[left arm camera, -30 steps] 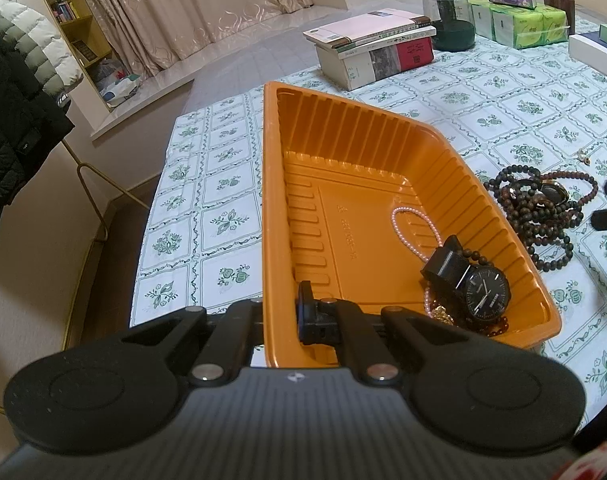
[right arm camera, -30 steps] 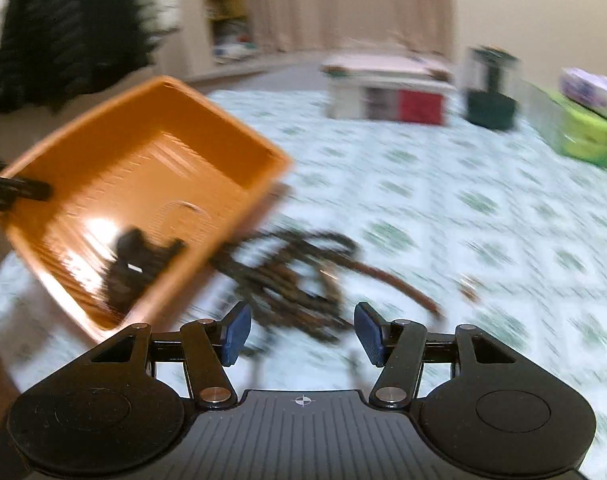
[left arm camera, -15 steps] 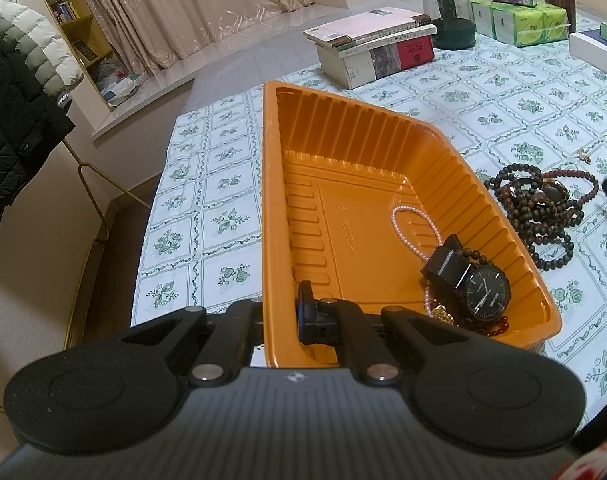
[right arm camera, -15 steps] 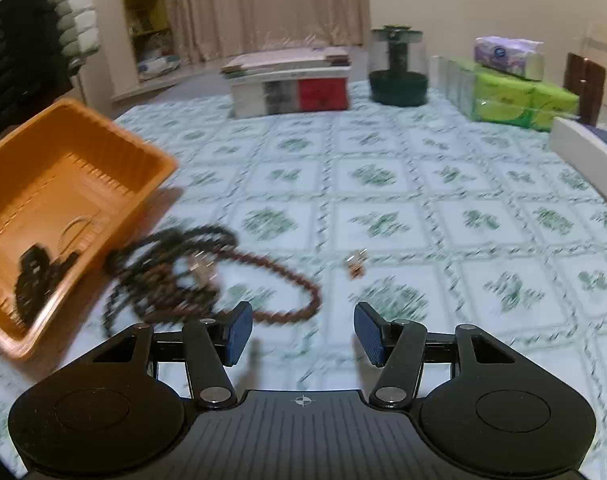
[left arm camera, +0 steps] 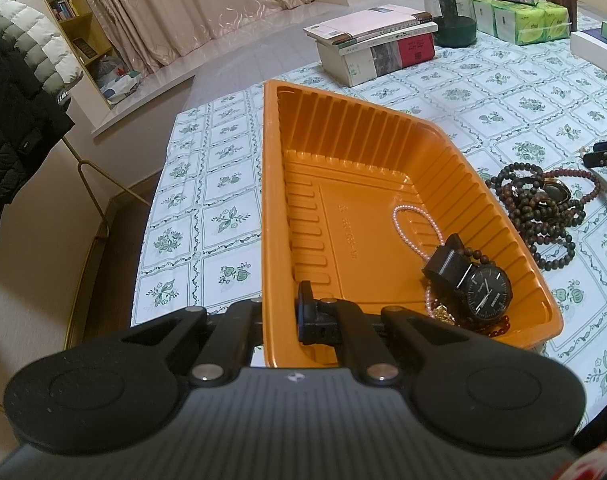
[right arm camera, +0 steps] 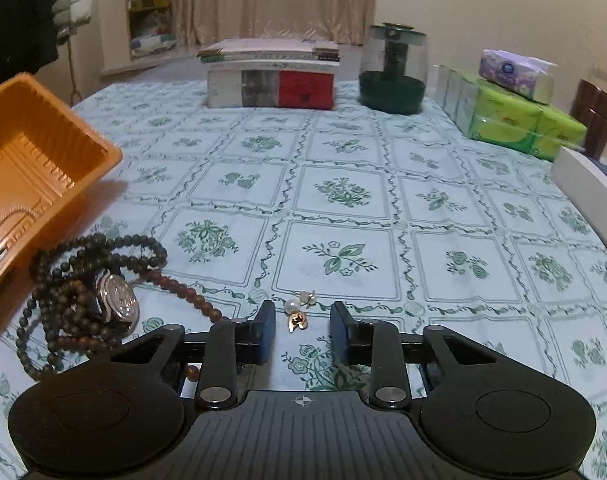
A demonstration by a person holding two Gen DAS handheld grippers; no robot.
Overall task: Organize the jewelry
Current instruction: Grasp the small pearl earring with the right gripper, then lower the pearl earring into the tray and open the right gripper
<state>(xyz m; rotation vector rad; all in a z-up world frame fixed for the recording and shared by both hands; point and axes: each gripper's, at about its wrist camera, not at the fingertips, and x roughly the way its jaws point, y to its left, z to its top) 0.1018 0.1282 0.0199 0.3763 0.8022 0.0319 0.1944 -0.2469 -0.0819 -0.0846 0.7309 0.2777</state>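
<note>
At the lower centre of the left view, the left gripper [left arm camera: 281, 316] is clenched on the near wall of the orange tray [left arm camera: 271, 208], one finger outside the wall and one inside. I judge this grip is there to steady the tray, and perhaps tip it, so pieces can be dropped in. Low in the tray's right corner lie a black watch [left arm camera: 483, 292], a pink bead strand [left arm camera: 415, 224] and some gold and red bits that are too small to name.

In the lower middle of the right view, the right gripper [right arm camera: 301, 330] is released, its jaws spread and holding nothing. Small earrings [right arm camera: 299, 310] with a pearl and gold parts lie on the tablecloth [right arm camera: 343, 192] just ahead of the gap between the fingers. That line-up suggests they are the next pick; being tiny and flat, they may slip from the pads.

The bead pile [right arm camera: 83, 280], wound round a second watch [right arm camera: 117, 302], sits at the left of the right view, just beside the tray and well left of the jaws.

Only the left view shows what is already in the tray. Only the right view shows the earrings clearly; in the left view the right gripper is a dark shape at the right edge. Books [right arm camera: 271, 76], a jar [right arm camera: 393, 70] and tissue packs [right arm camera: 519, 120] stand at the top of both views.
</note>
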